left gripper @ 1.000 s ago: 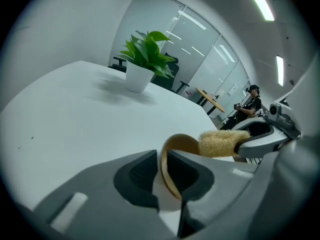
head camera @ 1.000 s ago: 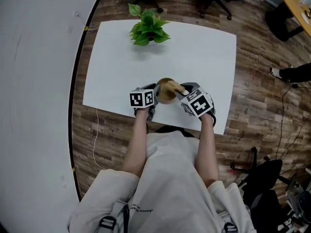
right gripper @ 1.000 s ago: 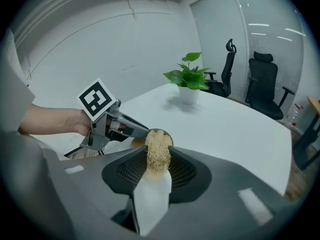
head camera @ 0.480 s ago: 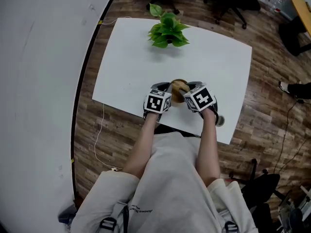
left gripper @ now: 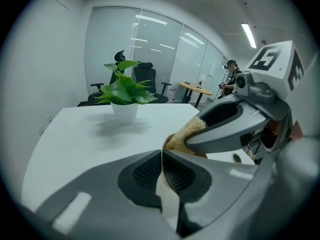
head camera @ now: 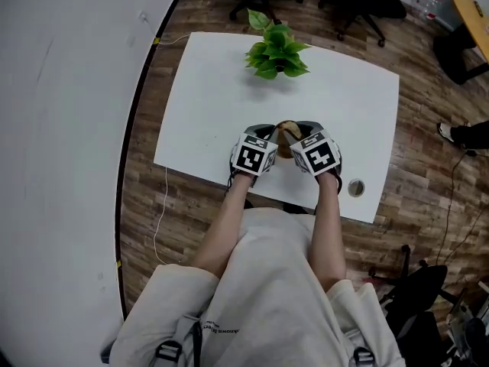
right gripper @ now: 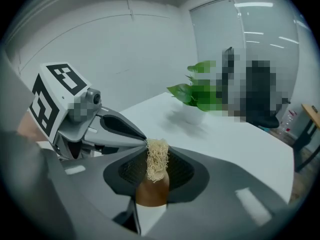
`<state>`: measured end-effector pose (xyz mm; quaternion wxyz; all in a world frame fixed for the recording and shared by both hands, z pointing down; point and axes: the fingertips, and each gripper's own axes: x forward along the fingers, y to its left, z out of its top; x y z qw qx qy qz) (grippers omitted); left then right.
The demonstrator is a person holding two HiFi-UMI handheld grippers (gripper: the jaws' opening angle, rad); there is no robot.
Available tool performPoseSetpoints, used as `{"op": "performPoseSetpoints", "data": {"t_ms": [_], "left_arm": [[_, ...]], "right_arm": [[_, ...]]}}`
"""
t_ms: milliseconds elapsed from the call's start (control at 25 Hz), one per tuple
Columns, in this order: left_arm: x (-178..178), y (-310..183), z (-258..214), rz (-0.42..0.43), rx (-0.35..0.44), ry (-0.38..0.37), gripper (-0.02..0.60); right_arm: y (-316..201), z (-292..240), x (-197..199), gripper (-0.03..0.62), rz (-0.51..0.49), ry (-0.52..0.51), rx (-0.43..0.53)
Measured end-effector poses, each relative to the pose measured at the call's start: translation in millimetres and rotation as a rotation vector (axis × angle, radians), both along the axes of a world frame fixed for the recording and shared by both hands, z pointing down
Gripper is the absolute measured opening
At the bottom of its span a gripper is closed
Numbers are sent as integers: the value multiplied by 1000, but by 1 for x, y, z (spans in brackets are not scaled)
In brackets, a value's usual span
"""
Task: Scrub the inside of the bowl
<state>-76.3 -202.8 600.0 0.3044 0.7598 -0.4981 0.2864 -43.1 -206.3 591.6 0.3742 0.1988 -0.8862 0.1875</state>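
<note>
A small bowl (head camera: 284, 134), brown inside and pale outside, sits between my two grippers near the front edge of the white table (head camera: 206, 105). My left gripper (head camera: 267, 138) is shut on the bowl's thin rim (left gripper: 162, 170). My right gripper (head camera: 296, 134) is shut on a tan fibrous scrubber (right gripper: 156, 163), which hangs over the brown bowl (right gripper: 151, 193). In the left gripper view the scrubber (left gripper: 183, 132) pokes out under the right gripper's fingers (left gripper: 227, 134), inside the bowl's rim. Most of the bowl is hidden by the jaws.
A potted green plant (head camera: 276, 50) in a white pot (left gripper: 124, 113) stands at the back of the table. A round metal grommet (head camera: 356, 187) is set in the table to the right of my right hand. Office chairs and wooden floor surround the table.
The two grippers have drawn closer together over the bowl, so less of it shows in the head view. The head view has shifted, and the grommet has come into sight.
</note>
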Motion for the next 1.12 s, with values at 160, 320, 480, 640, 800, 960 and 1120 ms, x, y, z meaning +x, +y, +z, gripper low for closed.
{"op": "performPoseSetpoints", "data": {"t_ms": [160,320,480,640,800,960,1120], "left_arm": [[-7,2,-12,46,15,32,16],[-11,4,-22,57,41,64,15],[-12,7,-23,80,47,73,14],[-15,9,-27,93,56,84,14],[-22,10,-31,113,68,83,14],[-34,8,-33,137,80,87,14],[-47,6,-36,153,92,93,12]], "right_arm": [[1,-8,-1,123,82,-2,53],[2,-18,2,123,161,2,95],[7,-19,7,123,214,22,113],[12,-23,11,123,260,39,117],[16,-25,10,123,299,61,126],[20,-26,3,123,328,85,145],[29,-26,-5,121,363,119,140]]}}
